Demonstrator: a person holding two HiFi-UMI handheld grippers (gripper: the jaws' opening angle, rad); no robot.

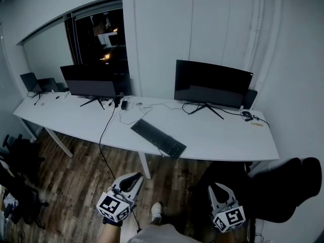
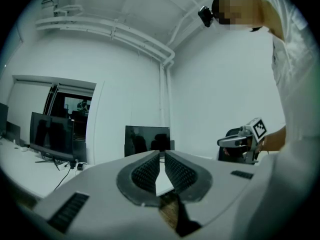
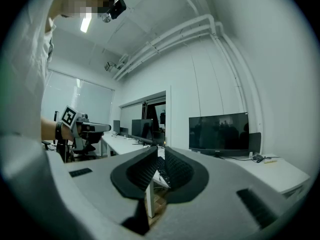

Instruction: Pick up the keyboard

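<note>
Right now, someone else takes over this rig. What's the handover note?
Left gripper: shut, empty, held low, short of the desk.
Right gripper: jaws together, empty, also low and short of the desk.
Keyboard: lies flat and diagonal near the desk's front edge, untouched.
Done: nothing yet.
Left: close in on the desk, open the jaws, grip the keyboard and lift it.

Office: long desk (image 1: 223, 135), monitors (image 1: 212, 84), keyboard (image 1: 158, 137)
</note>
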